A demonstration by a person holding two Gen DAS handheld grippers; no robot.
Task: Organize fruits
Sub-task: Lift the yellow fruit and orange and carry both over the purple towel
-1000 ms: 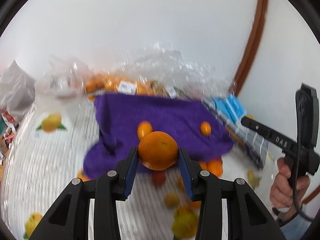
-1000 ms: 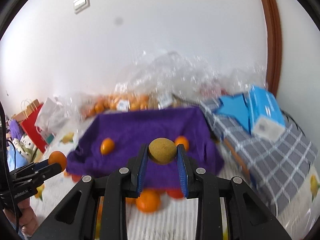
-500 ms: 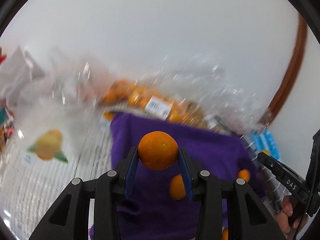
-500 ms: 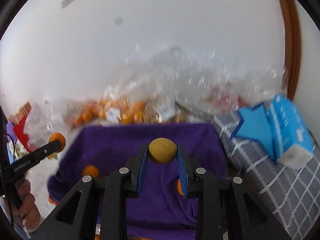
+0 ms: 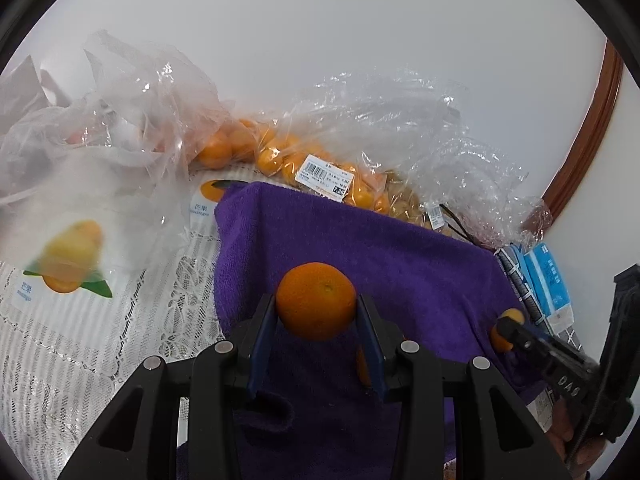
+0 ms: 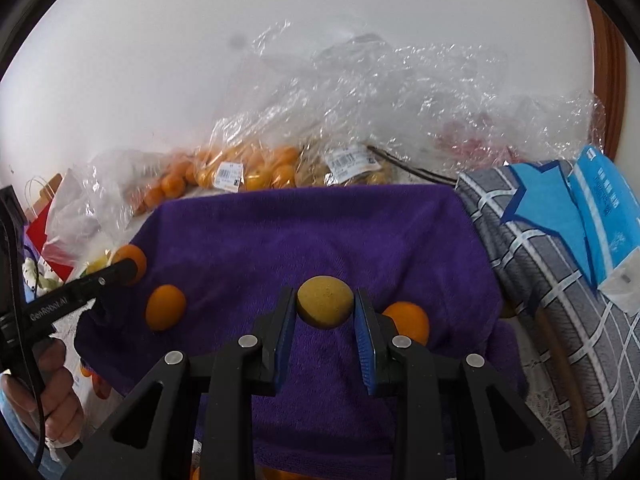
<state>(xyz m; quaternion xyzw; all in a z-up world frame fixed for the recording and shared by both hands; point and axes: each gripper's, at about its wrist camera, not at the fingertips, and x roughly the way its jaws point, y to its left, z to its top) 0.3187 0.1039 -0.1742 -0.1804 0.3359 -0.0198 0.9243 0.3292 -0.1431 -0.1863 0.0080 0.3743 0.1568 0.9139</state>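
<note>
My left gripper (image 5: 316,312) is shut on an orange (image 5: 316,300), held above the purple towel (image 5: 360,256). My right gripper (image 6: 325,307) is shut on a small yellow-brown round fruit (image 6: 325,300), also over the purple towel (image 6: 312,232). Two loose oranges (image 6: 165,306) (image 6: 408,320) lie on the towel to either side of the right gripper. The right view shows the left gripper (image 6: 128,264) at the towel's left edge with its orange. In the left view the right gripper (image 5: 507,330) comes in from the right.
Clear plastic bags of oranges (image 5: 280,156) and brownish fruit (image 6: 348,168) lie behind the towel against the white wall. A grey checked cloth (image 6: 552,280) with blue tissue packs (image 6: 604,208) sits to the right. A lace tablecloth (image 5: 60,340) with fruit prints spreads to the left.
Both grippers moved forward and down over the purple towel with their fruits still held. The bags at the back appear closer and the loose fruit in front of the towel has left the view.
</note>
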